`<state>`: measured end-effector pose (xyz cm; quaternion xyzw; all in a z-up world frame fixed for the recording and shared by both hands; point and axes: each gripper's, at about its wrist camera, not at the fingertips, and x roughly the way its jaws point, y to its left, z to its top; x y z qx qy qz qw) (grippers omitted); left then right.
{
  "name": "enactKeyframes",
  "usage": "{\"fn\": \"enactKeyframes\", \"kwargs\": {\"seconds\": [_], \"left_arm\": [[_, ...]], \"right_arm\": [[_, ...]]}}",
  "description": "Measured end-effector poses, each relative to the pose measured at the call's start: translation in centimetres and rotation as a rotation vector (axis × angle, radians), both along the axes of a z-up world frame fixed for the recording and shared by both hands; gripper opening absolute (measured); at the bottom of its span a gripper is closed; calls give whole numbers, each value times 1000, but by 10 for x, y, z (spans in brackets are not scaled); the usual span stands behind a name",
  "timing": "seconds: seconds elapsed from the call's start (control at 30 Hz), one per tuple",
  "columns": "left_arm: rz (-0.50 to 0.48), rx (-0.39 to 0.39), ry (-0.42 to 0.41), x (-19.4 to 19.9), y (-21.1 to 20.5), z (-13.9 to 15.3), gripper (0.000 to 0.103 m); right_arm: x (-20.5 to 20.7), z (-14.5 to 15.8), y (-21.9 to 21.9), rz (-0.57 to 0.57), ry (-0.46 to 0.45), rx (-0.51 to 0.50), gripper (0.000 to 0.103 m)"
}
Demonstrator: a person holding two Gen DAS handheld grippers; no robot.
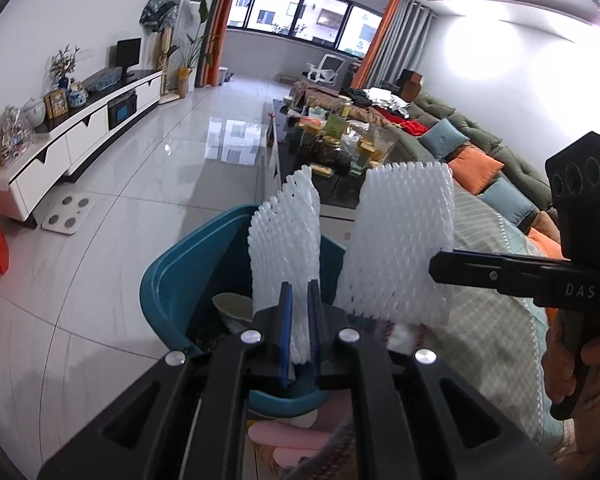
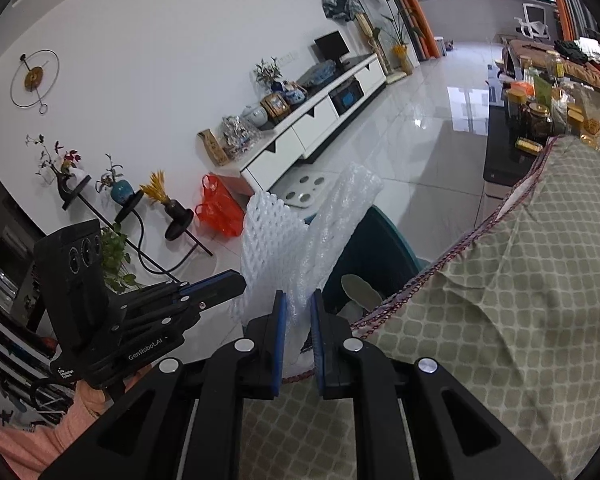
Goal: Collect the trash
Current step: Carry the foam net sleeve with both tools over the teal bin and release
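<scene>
Left gripper [image 1: 298, 300]: jaws narrow, clamped on the lower end of a white foam net [image 1: 286, 236]; net stands upright above the jaws.
Right gripper [image 2: 299, 312]: jaws narrow, pinching a second foam net [image 2: 332, 232], which rises up and away from the pads.
Right gripper, seen from left wrist [image 1: 436, 266]: enters from the right, its tip against the right edge of the broader net [image 1: 400, 240].
Left gripper, seen from right wrist [image 2: 236, 282]: enters from the left, tip at the edge of its net [image 2: 270, 252].
Nets: side by side, near each other, both held over the bin.
Bin [image 1: 168, 280]: teal, on the floor just beside the cloth-covered surface; scraps lie inside, among them a pale curved piece [image 1: 232, 308].
Bin, right wrist view [image 2: 380, 248]: rim shows behind the nets; a pale green scrap [image 2: 360, 290] inside.
Cloth [image 2: 500, 300]: green lattice pattern with a red stitched edge, under the right gripper.
Hands: right hand [image 1: 580, 364] on its gripper handle; a peach sleeve [image 2: 32, 440] behind the left gripper.
Floor [image 1: 140, 184]: glossy white tiles; a white scale [image 1: 68, 214] lies near the TV unit [image 1: 80, 128].
Table [image 1: 340, 184]: dark top, crowded with jars, beyond the bin.
Sofa [image 1: 480, 148]: green, with orange and blue cushions, on the right.
</scene>
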<state>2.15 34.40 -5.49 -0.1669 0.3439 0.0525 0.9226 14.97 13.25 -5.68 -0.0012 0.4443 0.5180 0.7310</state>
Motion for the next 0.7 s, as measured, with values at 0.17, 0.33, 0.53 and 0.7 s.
{"fn": "enactKeyframes", "kwargs": {"seconds": [0.17, 0.33, 0.53, 0.7], "left_arm": [[17, -9, 38, 10, 7, -14, 9], [38, -34, 60, 13, 15, -30, 9], [45, -56, 101, 23, 23, -48, 10], [68, -80, 119, 32, 25, -57, 13]], "right_arm": [[2, -8, 14, 6, 5, -37, 12], [5, -17, 29, 9, 15, -75, 13], [10, -26, 41, -3, 31, -114, 14], [13, -29, 48, -17, 35, -130, 18]]}}
